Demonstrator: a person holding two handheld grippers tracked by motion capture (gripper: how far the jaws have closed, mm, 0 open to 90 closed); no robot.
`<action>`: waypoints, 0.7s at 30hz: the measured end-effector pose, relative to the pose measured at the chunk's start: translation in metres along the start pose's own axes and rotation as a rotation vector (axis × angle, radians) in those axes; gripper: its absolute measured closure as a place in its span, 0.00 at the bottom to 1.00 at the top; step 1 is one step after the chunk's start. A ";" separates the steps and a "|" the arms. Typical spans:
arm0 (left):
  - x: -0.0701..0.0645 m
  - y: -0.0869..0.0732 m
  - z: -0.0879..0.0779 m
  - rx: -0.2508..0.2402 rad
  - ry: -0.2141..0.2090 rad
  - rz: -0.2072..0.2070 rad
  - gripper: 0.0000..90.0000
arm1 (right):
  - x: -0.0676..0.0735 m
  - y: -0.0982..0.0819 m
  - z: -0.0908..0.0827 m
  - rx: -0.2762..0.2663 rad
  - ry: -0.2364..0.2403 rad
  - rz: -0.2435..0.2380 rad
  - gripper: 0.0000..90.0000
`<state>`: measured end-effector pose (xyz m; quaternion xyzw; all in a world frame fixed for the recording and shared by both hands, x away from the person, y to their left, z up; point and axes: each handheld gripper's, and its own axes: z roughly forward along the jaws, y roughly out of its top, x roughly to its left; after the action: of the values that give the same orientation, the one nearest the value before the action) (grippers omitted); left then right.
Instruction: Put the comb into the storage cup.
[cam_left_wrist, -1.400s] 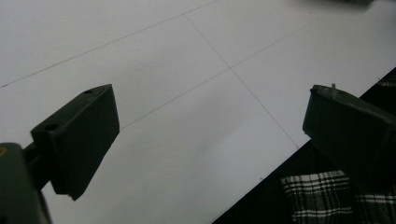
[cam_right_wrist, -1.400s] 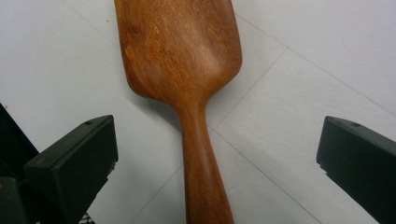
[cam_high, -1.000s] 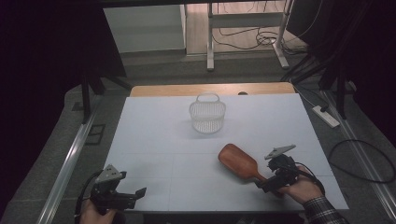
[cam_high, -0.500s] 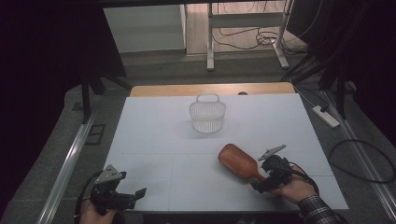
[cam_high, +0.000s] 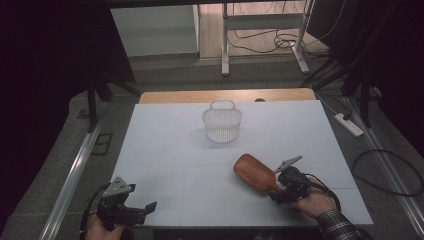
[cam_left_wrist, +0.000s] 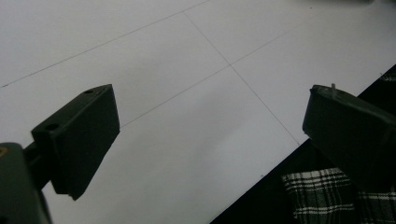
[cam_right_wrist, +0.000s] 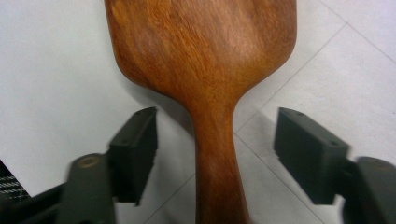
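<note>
While wooden brush (cam_high: 256, 173) is lying on counter (cam_high: 165, 150) near right, right tool (cam_right_wrist: 215, 154) is closing around handle, pads not yet touching; left tool (cam_left_wrist: 205, 130) is idling apart near left; lift and basket (cam_high: 222, 121) placement remaining.

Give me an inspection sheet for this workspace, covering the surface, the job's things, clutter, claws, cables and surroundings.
Surface: white gridded table top, wooden edge at the far side.
Job's things: brown wooden paddle hairbrush lying flat on the table, handle toward the right claw; white mesh basket with handle upright, far centre, apart from the brush.
Clutter: nothing seen.
Claws: right claw straddles the brush handle, jaws just been closing, gaps visible on both sides, not yet gripping; left claw open over bare table, holding nothing.
Cables: black cable looped on the floor at right; white power strip.
Surroundings: dark floor, metal stand legs beyond.
</note>
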<state>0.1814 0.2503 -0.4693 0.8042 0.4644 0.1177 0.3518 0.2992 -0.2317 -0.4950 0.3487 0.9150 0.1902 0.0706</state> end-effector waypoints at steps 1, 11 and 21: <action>0.000 0.000 0.000 0.000 0.000 0.000 0.05 | 0.000 0.000 0.000 -0.004 0.001 0.000 0.45; -0.001 0.000 0.000 0.005 0.003 0.007 0.05 | 0.001 0.002 0.001 0.020 0.011 -0.034 0.77; -0.002 0.000 0.000 0.006 0.006 0.011 0.05 | 0.001 0.003 -0.002 0.020 0.043 -0.004 0.81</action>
<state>0.1810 0.2486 -0.4692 0.8075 0.4613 0.1208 0.3472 0.2995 -0.2296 -0.4923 0.3432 0.9189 0.1886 0.0477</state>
